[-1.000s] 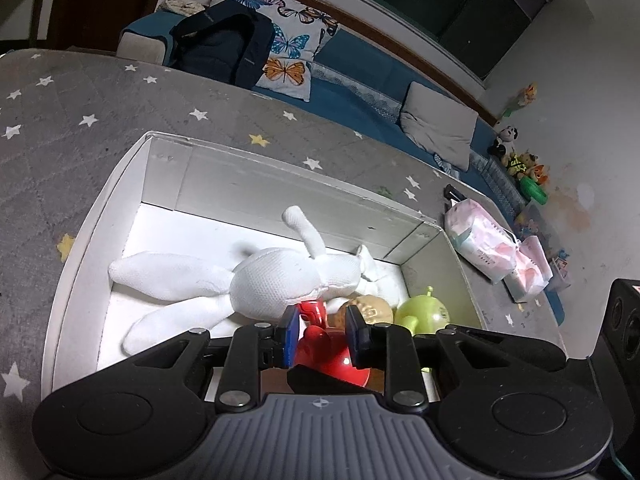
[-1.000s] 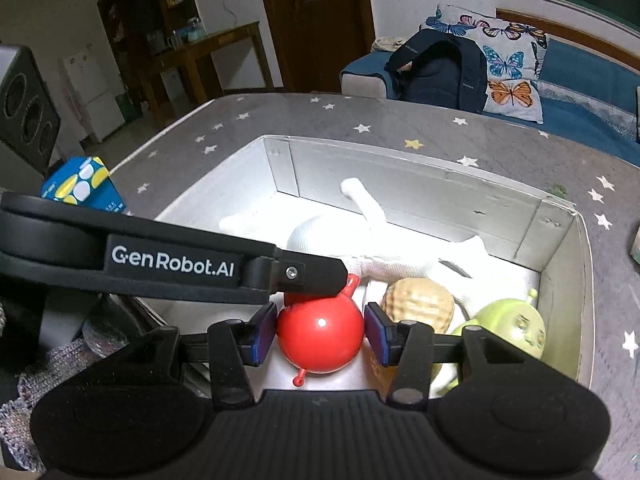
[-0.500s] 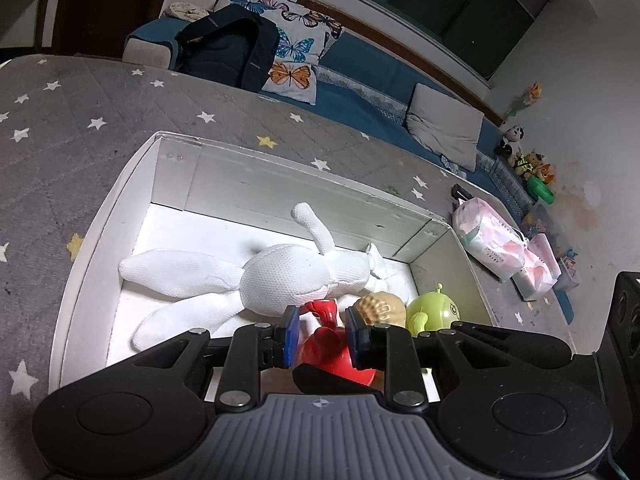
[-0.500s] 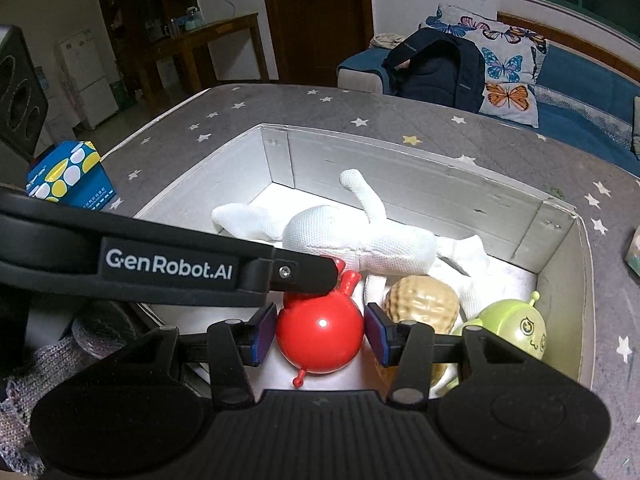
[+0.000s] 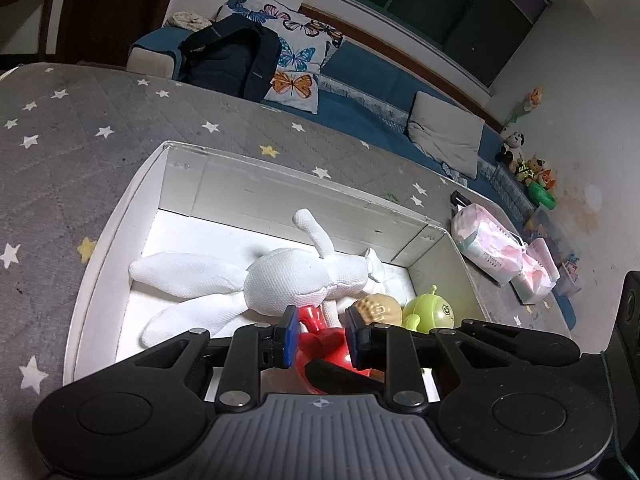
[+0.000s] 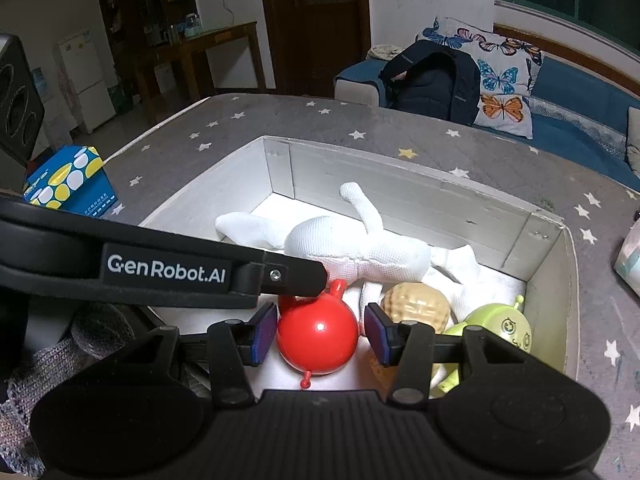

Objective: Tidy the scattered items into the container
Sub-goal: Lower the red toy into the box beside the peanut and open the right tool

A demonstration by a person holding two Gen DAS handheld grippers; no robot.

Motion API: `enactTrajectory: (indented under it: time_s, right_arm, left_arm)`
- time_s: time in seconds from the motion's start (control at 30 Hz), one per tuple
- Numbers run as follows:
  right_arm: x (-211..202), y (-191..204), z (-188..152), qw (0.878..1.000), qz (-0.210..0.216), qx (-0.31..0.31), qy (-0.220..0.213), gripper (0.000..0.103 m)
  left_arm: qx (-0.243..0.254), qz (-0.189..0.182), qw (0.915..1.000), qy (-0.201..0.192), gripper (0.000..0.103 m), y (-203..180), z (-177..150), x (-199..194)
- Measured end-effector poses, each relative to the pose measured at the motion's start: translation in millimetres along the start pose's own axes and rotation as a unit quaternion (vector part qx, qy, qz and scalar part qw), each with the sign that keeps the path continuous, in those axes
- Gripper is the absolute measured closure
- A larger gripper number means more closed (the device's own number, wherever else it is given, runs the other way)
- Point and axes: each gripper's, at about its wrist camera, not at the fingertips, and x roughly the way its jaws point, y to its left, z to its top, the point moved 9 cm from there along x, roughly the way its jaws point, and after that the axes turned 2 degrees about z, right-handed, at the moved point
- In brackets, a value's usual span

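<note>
A white open box [image 5: 120,216] [image 6: 440,196] sits on the grey star-patterned surface. Inside lie a white plush rabbit [image 5: 288,280] [image 6: 360,252], a red round toy [image 5: 324,344] [image 6: 318,334], a tan ribbed toy [image 5: 378,309] [image 6: 416,308] and a green alien toy [image 5: 430,314] [image 6: 500,326]. My right gripper [image 6: 318,334] is open, its pads on either side of the red toy with small gaps. My left gripper [image 5: 322,336] is open above the box's near edge, over the red toy; its arm crosses the right wrist view.
A pink-and-white tissue pack [image 5: 492,248] lies right of the box. A blue-and-yellow box [image 6: 68,184] stands at the left table edge. A knitted grey cloth [image 6: 80,344] lies near left. A sofa with a backpack [image 6: 436,80] is behind.
Both cameras have risen and drawn back a little from the box. The right jaws have widened slightly around the red toy, which stays in the box.
</note>
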Motion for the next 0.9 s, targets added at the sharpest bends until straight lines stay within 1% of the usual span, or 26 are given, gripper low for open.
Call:
enactTrajectory:
  time_s: [0.23,0.53,0.73,0.9]
  right_arm:
    - [-20,4,2,1.0,0.0,0.004,-0.023,0.054]
    - [-55,18,-4,0.998,-0.005,0.006,-0.065,0.054]
    - [-79,28,-11,0.995,-0.006,0.008,-0.096,0.054]
    - [-94,37,-23,0.994,-0.008,0.006,-0.111,0.053]
  left_arm:
    - [0.004,0.0,0.9999,-0.017,0.076,-5,-2,-16]
    - [0.016,-0.006,0.9987,-0.048,0.076,-17,-10,-50]
    - [0.024,-0.006,0.9975,-0.066,0.076,-23,-22,-72]
    - [0.023,-0.005,0.9969,-0.076,0.076,-24,-35,-85]
